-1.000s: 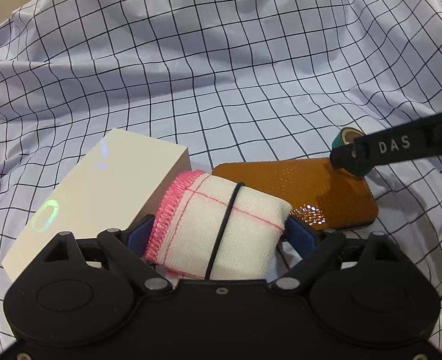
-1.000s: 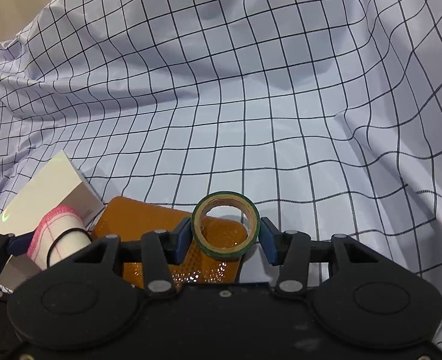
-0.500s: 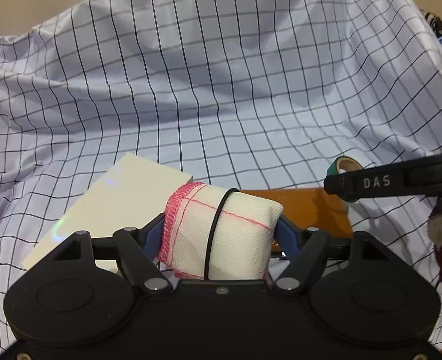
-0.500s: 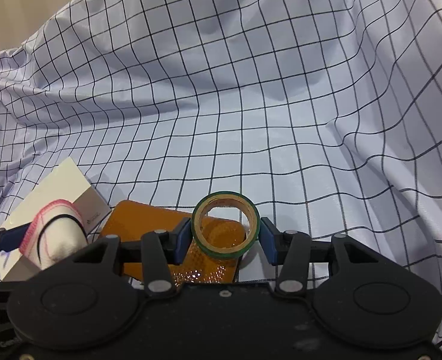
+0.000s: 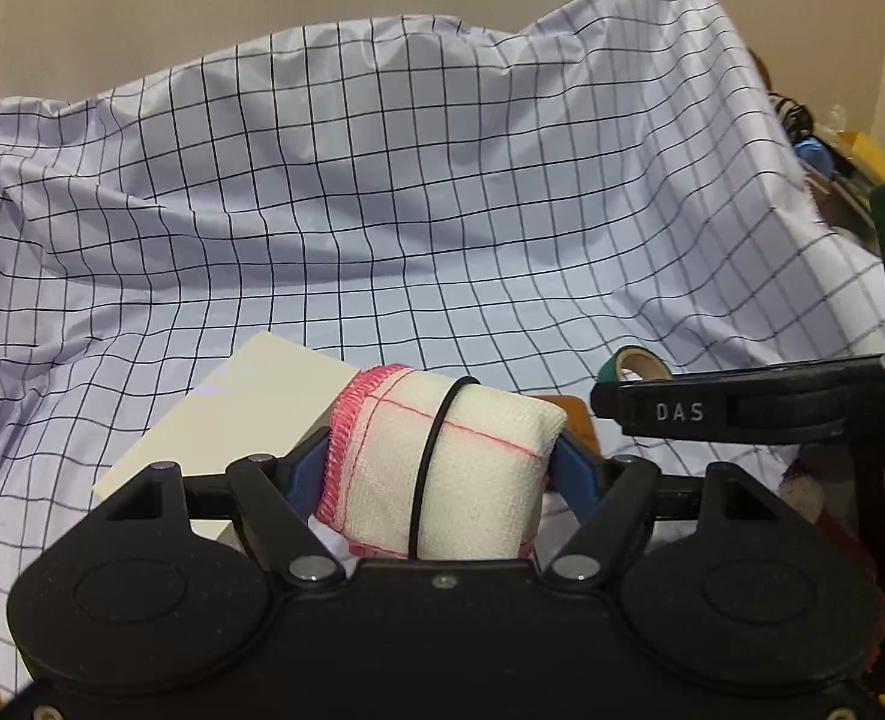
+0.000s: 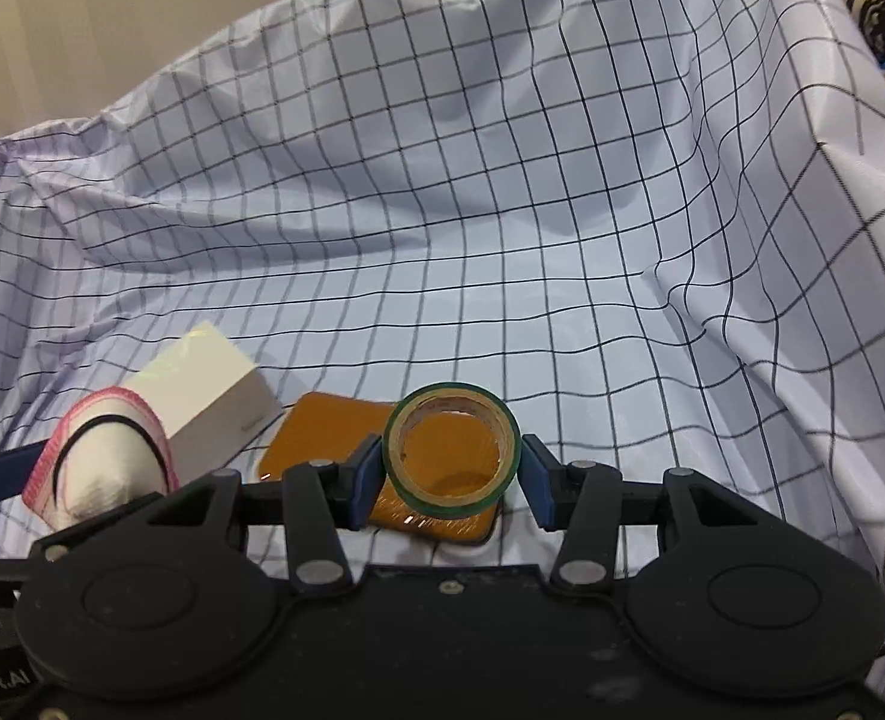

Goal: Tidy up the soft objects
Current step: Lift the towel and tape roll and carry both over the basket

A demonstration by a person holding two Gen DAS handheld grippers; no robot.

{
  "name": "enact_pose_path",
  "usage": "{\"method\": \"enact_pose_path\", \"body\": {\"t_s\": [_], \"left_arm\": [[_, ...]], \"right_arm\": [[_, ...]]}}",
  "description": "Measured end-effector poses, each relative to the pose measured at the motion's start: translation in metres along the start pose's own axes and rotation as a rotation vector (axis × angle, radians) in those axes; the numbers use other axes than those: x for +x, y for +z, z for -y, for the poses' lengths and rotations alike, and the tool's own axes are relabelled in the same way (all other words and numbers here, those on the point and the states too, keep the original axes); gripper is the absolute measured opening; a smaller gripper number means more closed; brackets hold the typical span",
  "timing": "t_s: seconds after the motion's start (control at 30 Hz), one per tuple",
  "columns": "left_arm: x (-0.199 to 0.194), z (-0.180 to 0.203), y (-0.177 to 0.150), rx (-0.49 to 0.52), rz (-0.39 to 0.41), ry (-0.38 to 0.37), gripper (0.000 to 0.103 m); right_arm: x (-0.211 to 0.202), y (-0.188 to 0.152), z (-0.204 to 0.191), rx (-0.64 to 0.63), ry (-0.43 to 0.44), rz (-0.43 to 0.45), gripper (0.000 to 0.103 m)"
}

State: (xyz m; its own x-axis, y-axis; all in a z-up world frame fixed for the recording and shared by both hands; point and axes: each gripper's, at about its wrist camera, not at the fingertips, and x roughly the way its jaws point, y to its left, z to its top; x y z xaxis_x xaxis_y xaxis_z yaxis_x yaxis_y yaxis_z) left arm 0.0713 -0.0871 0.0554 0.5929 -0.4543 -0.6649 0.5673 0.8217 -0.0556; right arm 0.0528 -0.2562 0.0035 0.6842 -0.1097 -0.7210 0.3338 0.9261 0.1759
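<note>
My left gripper is shut on a rolled white cloth with a pink hem and a black band round it; the blue pads squeeze both its ends. That cloth also shows at the left in the right wrist view. My right gripper is shut on a green tape roll, held upright between the blue pads. The roll peeks above the right gripper's black arm in the left wrist view. Both grippers hang above the checked sheet.
A white box and a flat orange pad lie on the checked sheet below the grippers. The sheet rises in folds at the back and right. Clutter sits past the sheet's right edge.
Both grippers have risen with their loads, so the box and orange pad sit lower and farther away. The left jaws closed tighter on the cloth.
</note>
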Motion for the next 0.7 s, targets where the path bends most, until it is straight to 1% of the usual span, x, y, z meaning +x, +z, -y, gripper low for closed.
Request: {"method": "enact_pose_path", "body": {"t_s": [0.23, 0.4, 0.7], "left_arm": [[-0.037, 0.008, -0.015, 0.013, 0.010, 0.013, 0.070], [-0.059, 0.009, -0.030, -0.005, 0.005, 0.022, 0.070], [-0.091, 0.007, -0.061, -0.047, -0.011, 0.050, 0.070]], "right_arm": [[-0.047, -0.027, -0.014, -0.013, 0.050, 0.031, 0.047], [-0.078, -0.051, -0.017, -0.008, 0.072, 0.042, 0.047], [-0.115, -0.093, -0.019, -0.001, 0.074, 0.022, 0.047]]}}
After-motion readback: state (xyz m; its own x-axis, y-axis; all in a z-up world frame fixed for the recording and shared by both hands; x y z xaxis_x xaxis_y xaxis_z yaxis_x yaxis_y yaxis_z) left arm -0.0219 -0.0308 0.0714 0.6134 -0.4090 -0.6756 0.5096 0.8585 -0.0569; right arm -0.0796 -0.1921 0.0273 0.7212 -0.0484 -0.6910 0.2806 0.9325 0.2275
